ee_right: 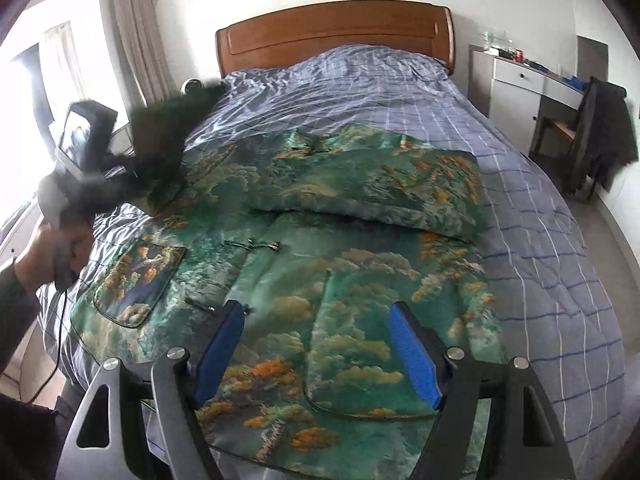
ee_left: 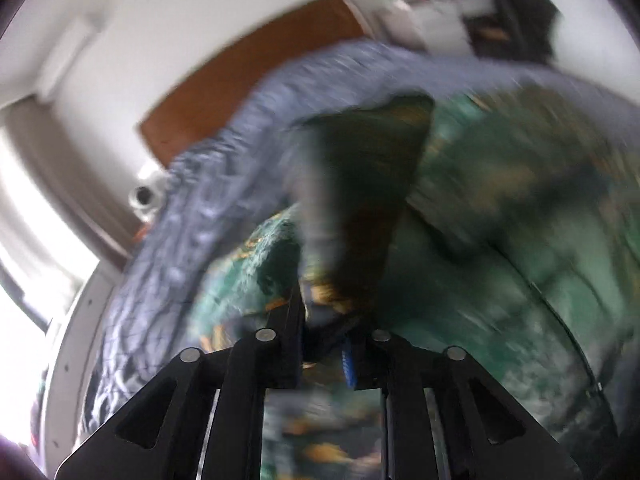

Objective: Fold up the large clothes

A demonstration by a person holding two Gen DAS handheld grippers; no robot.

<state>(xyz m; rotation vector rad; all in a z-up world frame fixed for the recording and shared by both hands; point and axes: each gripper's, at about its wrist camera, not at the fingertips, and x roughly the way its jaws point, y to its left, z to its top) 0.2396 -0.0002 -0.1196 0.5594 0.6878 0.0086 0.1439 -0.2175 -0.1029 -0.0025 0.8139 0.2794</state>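
Observation:
A large green jacket (ee_right: 360,280) printed with clouds and orange trees lies spread on the bed, one sleeve folded across its chest. In the right wrist view my left gripper (ee_right: 120,168), held in a person's hand (ee_right: 44,248), is at the bed's left side and lifts the other sleeve (ee_right: 160,132), which shows its dark lining. The left wrist view is blurred: my left gripper (ee_left: 330,314) is shut on that sleeve (ee_left: 360,200), which hangs up out of the jaws. My right gripper (ee_right: 316,312) stands open over the jacket's lower front, nothing between its blue pads (ee_right: 412,356).
The bed cover (ee_right: 540,240) is blue with a check pattern, against a wooden headboard (ee_right: 336,28). A white desk (ee_right: 520,92) and a chair draped with dark clothing (ee_right: 600,136) stand at the right. A window and curtain (ee_right: 132,32) are at the left.

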